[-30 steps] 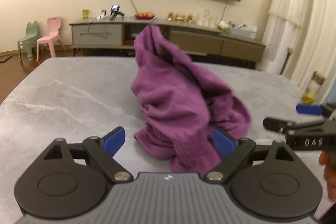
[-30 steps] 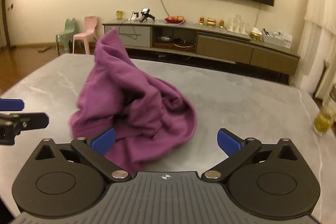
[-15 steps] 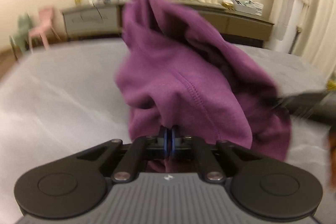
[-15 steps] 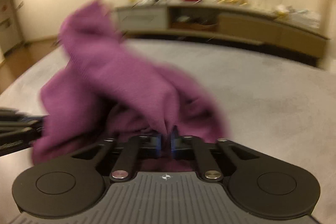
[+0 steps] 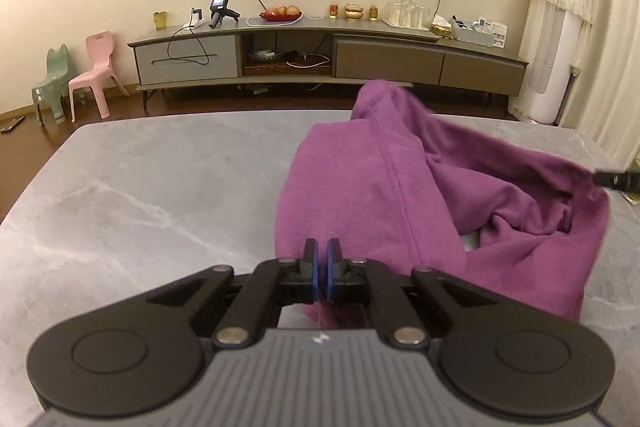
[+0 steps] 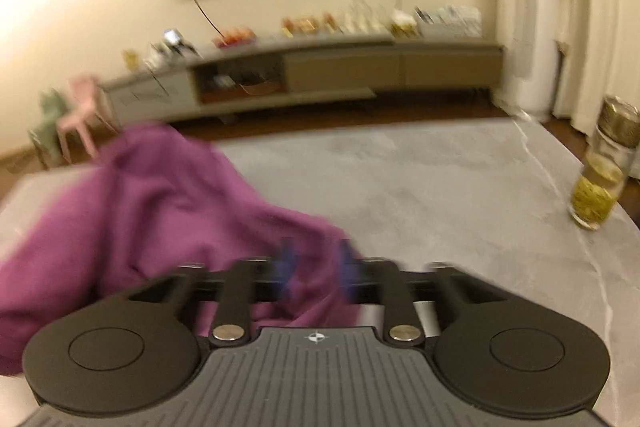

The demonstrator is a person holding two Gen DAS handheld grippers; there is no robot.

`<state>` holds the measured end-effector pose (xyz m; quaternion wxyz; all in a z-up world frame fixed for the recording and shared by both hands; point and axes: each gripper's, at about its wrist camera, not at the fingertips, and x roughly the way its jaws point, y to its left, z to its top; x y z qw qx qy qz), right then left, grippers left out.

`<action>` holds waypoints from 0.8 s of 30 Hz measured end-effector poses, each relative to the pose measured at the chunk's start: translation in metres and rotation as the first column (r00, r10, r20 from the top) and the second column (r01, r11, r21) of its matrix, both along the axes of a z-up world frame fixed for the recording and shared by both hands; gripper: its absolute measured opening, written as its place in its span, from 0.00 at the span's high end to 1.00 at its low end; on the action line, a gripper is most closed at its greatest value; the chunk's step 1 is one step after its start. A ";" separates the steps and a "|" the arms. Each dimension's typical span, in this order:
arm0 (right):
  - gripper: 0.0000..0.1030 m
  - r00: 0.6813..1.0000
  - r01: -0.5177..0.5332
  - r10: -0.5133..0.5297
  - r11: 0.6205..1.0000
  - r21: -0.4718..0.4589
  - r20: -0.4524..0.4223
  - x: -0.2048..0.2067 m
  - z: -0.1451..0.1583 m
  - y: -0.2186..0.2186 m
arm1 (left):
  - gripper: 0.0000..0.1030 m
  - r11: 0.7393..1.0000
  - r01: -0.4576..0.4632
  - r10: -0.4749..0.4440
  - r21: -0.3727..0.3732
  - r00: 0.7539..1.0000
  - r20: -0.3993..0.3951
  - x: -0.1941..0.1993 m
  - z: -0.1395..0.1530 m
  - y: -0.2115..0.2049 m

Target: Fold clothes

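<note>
A purple garment (image 5: 380,195) lies crumpled on the grey marble table (image 5: 160,187), drawn out between the two grippers. My left gripper (image 5: 321,267) is shut, its blue pads pinching the garment's near left edge, and cloth hangs just under them. In the left wrist view the tip of my right gripper (image 5: 616,179) meets the garment's raised right corner. The right wrist view is blurred by motion. There my right gripper (image 6: 316,267) has its pads a little apart, with a bunch of the purple garment (image 6: 140,219) pressed between them.
A glass jar of yellow-green tea (image 6: 600,187) stands near the table's right edge (image 6: 440,187). Beyond the far edge is a long TV cabinet (image 5: 320,55), with two small plastic chairs (image 5: 92,75) on the floor to the left.
Both grippers closed on the garment from open, then moved apart. The tall heap has dropped and spread out low, lying right of my left gripper.
</note>
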<state>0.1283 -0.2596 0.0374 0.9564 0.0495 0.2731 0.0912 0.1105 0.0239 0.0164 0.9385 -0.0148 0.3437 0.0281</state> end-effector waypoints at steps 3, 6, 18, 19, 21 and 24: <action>0.06 0.999 -0.039 0.038 0.999 0.014 0.036 -0.018 0.004 0.014 | 0.95 1.000 0.005 -0.005 -0.018 1.000 -0.009 0.002 0.002 0.000; 0.06 0.989 -0.149 0.149 0.989 0.007 0.008 -0.033 0.001 0.043 | 0.90 0.999 0.003 -0.004 -0.042 1.000 -0.017 0.002 0.004 0.000; 0.99 0.895 -0.435 0.388 0.870 -0.231 -0.222 -0.059 -0.059 0.129 | 0.69 0.995 0.086 -0.089 -0.052 0.994 -0.064 -0.001 -0.027 -0.043; 1.00 0.898 -0.431 0.383 0.866 -0.253 -0.216 -0.059 -0.058 0.126 | 0.95 0.996 0.083 -0.085 -0.033 0.994 -0.070 0.003 -0.032 -0.041; 1.00 0.923 -0.380 0.339 0.877 -0.294 -0.182 -0.056 -0.048 0.107 | 0.98 0.999 0.046 -0.047 -0.011 0.997 -0.056 0.006 -0.032 -0.025; 1.00 0.990 -0.141 0.123 0.925 -0.353 -0.072 -0.046 -0.015 0.040 | 0.98 0.999 -0.048 0.048 -0.004 0.999 0.020 -0.004 -0.009 0.021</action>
